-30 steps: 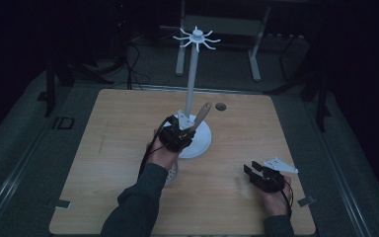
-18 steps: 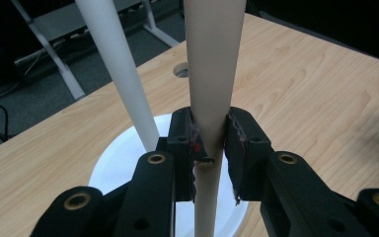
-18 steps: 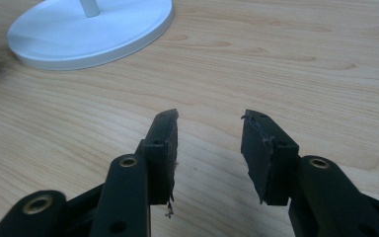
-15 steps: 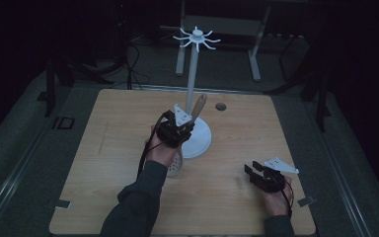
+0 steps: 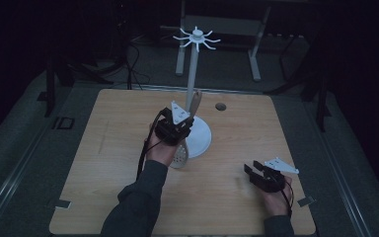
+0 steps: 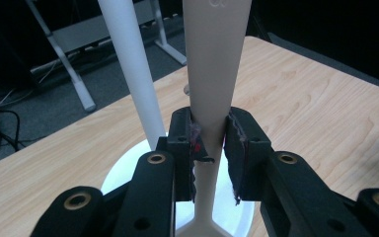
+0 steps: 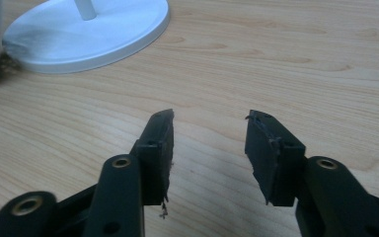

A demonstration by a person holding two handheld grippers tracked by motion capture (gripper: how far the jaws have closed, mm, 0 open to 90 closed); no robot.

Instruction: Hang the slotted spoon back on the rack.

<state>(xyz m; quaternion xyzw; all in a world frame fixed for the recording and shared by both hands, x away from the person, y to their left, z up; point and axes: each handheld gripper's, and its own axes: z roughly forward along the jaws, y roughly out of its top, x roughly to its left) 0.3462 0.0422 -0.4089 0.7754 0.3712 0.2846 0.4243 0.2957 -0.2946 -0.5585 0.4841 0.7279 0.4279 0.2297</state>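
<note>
My left gripper point(image 5: 177, 129) is shut on the handle of a cream slotted spoon point(image 5: 179, 158), which stands nearly upright beside the pole of a white hook stand point(image 5: 193, 74). In the left gripper view both pads press the spoon handle point(image 6: 217, 59), with the stand's pole point(image 6: 131, 64) just to its left. The spoon's perforated head hangs low next to the stand's round base point(image 5: 202, 140). My right gripper point(image 5: 254, 170) rests near the table's front right. Its jaws have just been opening, and in the right gripper view my right gripper point(image 7: 209, 126) has nothing between its jaws.
The wooden table point(image 5: 103, 148) has a small dark hole point(image 5: 220, 106) behind the stand. In the right gripper view the stand's base point(image 7: 86, 32) lies ahead and to the left. Dark floor, cables and a metal frame point(image 5: 217, 24) lie beyond the far edge.
The spoon's handle has swung from leaning right to nearly upright, closer to the stand's pole, as my left gripper shifted slightly. The right hand has stayed in place.
</note>
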